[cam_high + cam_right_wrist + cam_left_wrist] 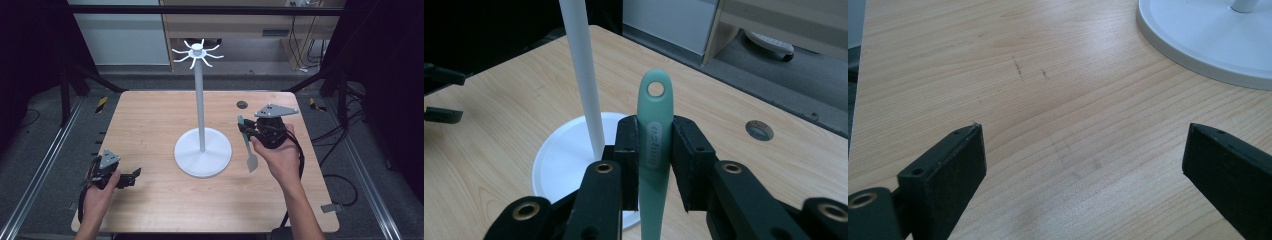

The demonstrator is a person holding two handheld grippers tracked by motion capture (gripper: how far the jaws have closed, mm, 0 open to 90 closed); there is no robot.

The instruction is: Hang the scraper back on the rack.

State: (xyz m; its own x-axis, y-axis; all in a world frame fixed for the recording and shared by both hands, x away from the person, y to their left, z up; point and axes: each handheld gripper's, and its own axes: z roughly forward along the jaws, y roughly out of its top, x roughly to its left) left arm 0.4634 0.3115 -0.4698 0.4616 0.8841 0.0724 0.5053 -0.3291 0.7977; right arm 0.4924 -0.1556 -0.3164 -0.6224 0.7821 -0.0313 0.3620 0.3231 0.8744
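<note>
A white stand with a round base and hooked arms at its top rises from the middle of the wooden table. To its right my right gripper is shut on a pale green utensil whose blade end hangs down toward the table. In the right gripper view the utensil's handle stands upright between the jaws, with a hanging hole at its tip beside the pole. My left gripper rests open near the front left, with bare table between its jaws.
A small dark round grommet sits in the table behind my right gripper. The stand's base edge lies ahead and to the right of my left gripper. Dark frame rails and cables run along both sides of the table.
</note>
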